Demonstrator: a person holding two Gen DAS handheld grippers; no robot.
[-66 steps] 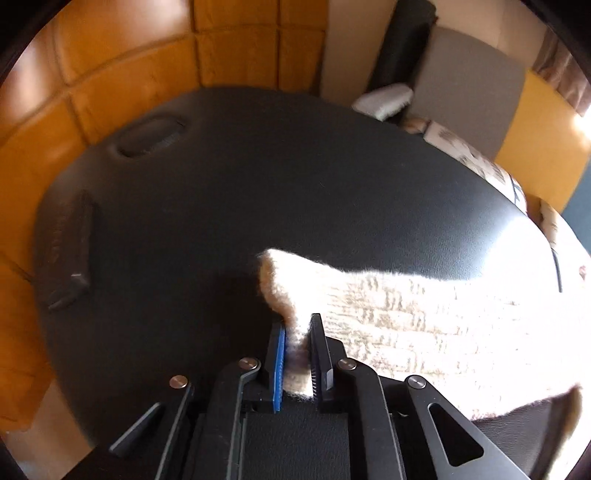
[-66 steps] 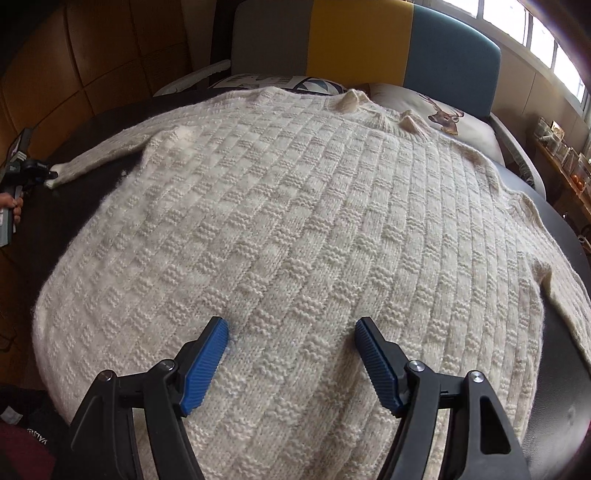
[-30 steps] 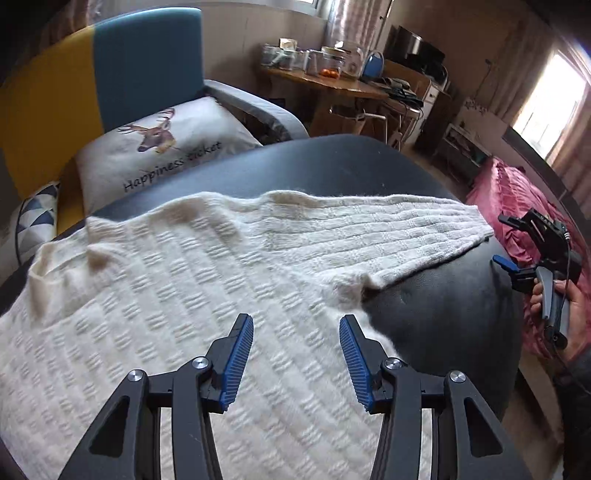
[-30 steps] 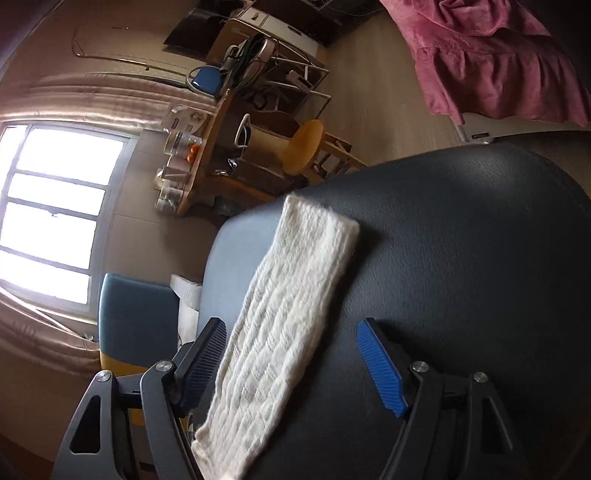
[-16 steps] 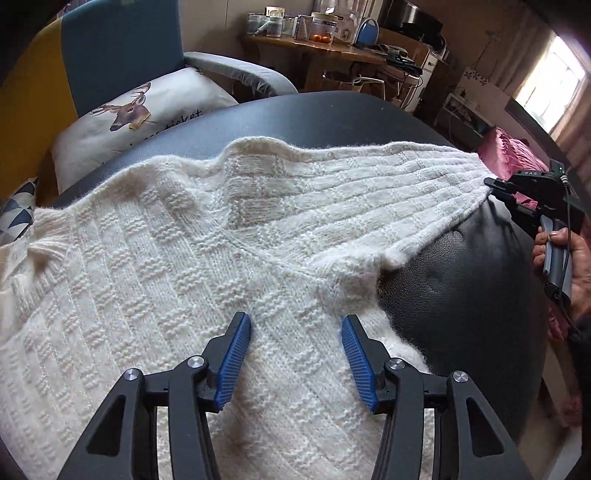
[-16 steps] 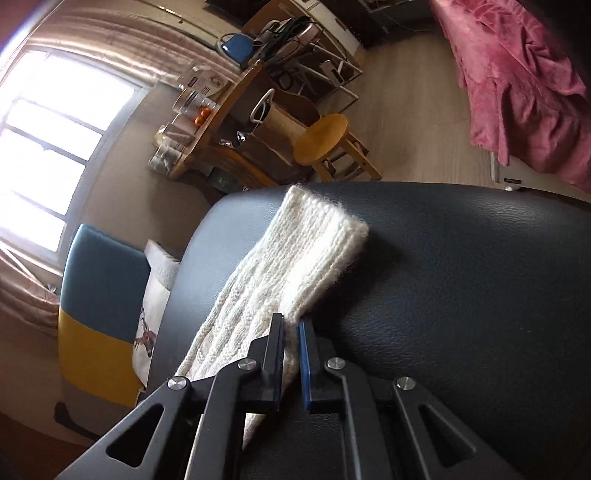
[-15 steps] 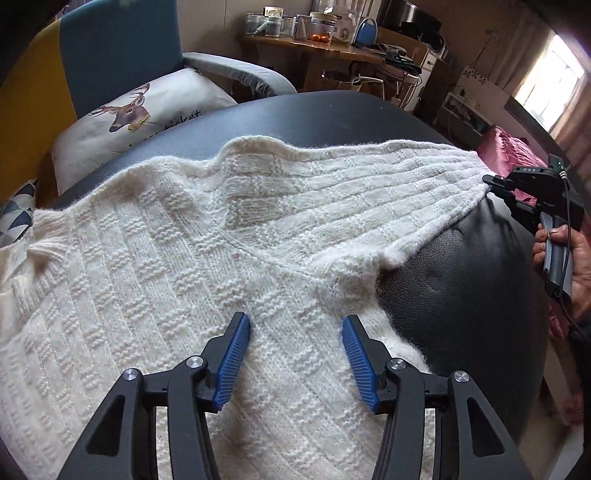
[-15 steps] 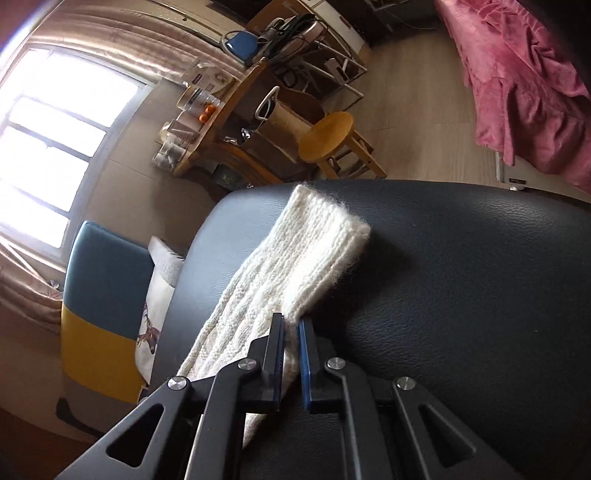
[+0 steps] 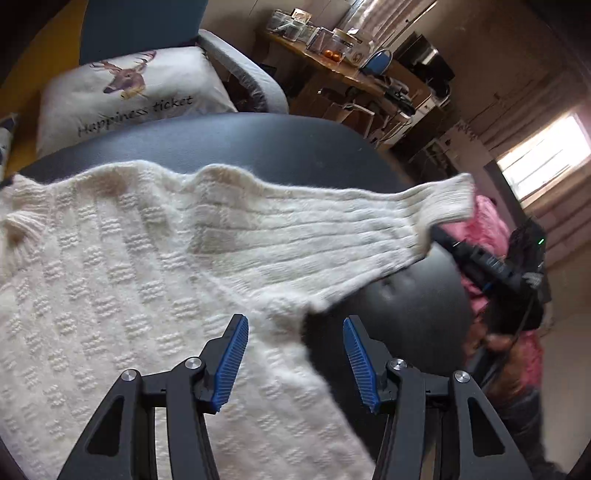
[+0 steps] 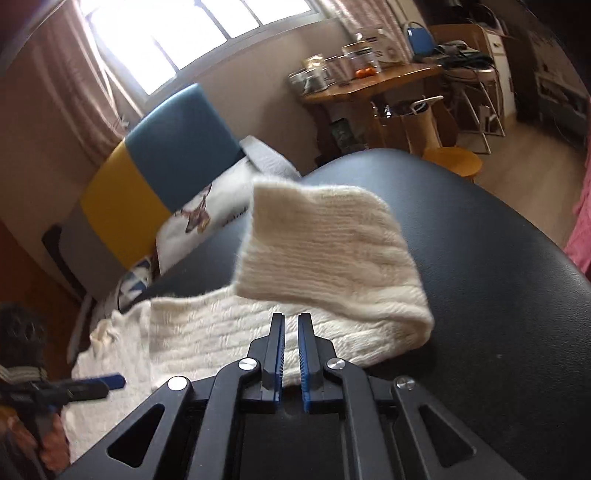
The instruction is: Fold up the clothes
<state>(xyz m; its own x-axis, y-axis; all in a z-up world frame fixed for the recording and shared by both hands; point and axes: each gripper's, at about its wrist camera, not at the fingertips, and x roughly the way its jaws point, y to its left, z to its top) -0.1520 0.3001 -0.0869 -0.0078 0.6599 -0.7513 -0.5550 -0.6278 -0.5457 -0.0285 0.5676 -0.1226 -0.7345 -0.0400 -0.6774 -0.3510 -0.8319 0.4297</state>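
Sleeve (image 10: 325,266) now lifted off table (image 10: 498,295) — pinched in right hand-held gripper (image 10: 290,350), cuff blurred — left hand-held gripper (image 9: 293,363) spread.

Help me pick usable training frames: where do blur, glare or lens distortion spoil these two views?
Left wrist view: sleeve cuff and right gripper motion-smeared, window blown out, table edge bowed by fisheye. Right wrist view: window overexposed, lifted sleeve soft, left gripper blurred at the frame's edge.

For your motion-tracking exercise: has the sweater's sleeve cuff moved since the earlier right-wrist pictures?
Yes. The sleeve cuff has lifted off the black table and folded back toward the sweater body, pinched by the right tongs.
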